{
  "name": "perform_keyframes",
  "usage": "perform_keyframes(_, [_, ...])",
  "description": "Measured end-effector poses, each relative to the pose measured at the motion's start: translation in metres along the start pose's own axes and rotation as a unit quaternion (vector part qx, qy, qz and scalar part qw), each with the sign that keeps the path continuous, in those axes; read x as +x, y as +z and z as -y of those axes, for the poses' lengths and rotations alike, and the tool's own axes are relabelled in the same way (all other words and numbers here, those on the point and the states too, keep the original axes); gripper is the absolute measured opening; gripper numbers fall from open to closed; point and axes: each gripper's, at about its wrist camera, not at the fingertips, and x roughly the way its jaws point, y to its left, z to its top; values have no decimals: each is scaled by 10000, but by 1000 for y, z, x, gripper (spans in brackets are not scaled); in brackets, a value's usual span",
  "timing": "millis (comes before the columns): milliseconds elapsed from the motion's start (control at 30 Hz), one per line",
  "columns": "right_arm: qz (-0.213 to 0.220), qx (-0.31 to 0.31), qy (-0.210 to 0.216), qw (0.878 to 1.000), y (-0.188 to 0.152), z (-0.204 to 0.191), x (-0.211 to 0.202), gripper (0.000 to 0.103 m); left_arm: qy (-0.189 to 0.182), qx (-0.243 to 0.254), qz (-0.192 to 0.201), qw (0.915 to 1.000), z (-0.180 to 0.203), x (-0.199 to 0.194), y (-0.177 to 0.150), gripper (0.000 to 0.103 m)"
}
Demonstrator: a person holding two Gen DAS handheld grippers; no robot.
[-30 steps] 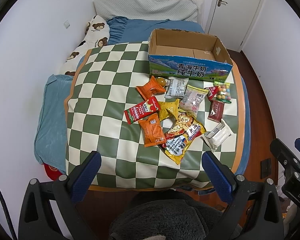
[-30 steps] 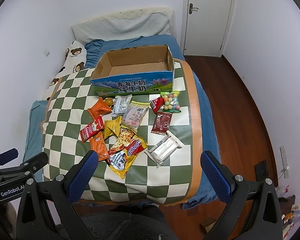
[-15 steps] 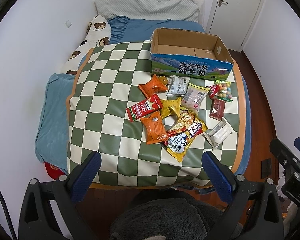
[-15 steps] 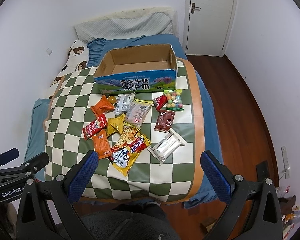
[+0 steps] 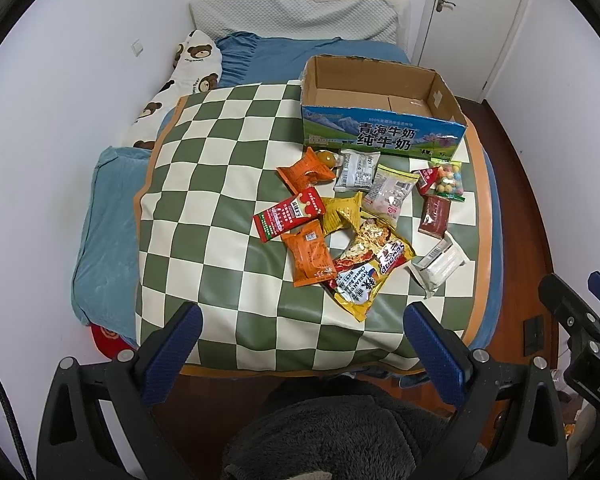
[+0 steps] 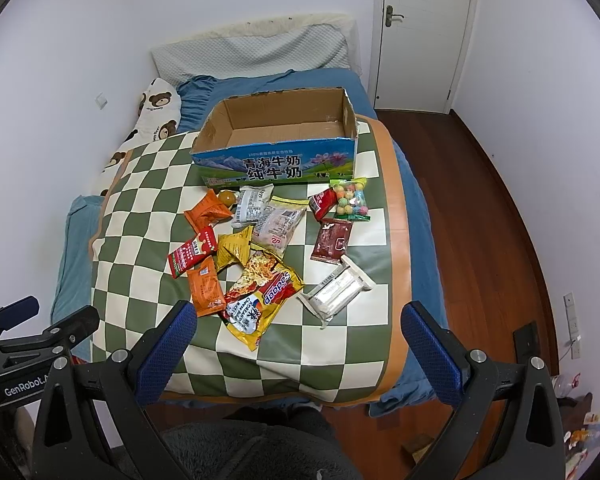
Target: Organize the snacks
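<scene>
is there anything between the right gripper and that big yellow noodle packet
Nothing visible. The right gripper is open and above the near edge of the checkered mat; the yellow noodle packet lies just ahead, uncovered, with an orange packet touching its left side.

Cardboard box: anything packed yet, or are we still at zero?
Nothing done: the cardboard box is empty. Nothing in hand: left gripper and right gripper are open, short of the pile. Left: every snack, ramen packet included, lies on the checkered mat.

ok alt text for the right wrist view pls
A pile of snack packets lies on a green checkered mat on a bed, before an empty cardboard box. The open right claw hovers at the near edge.
</scene>
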Motion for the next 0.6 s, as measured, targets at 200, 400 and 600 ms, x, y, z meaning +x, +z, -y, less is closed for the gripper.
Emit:
perform_keyframes(200, [4, -2, 3, 10000, 0, 0, 0, 103, 4, -2, 2, 10000, 0, -1, -2, 103])
perform_keyframes(400, [2, 0, 12, 10000, 1, 0, 0, 103, 4, -4, 1, 10000, -2, -2, -2, 103])
perform_keyframes(600, [-3, -5, 19, 10000, 1, 0, 1, 103, 6, 3, -3, 10000, 0, -1, -1, 103])
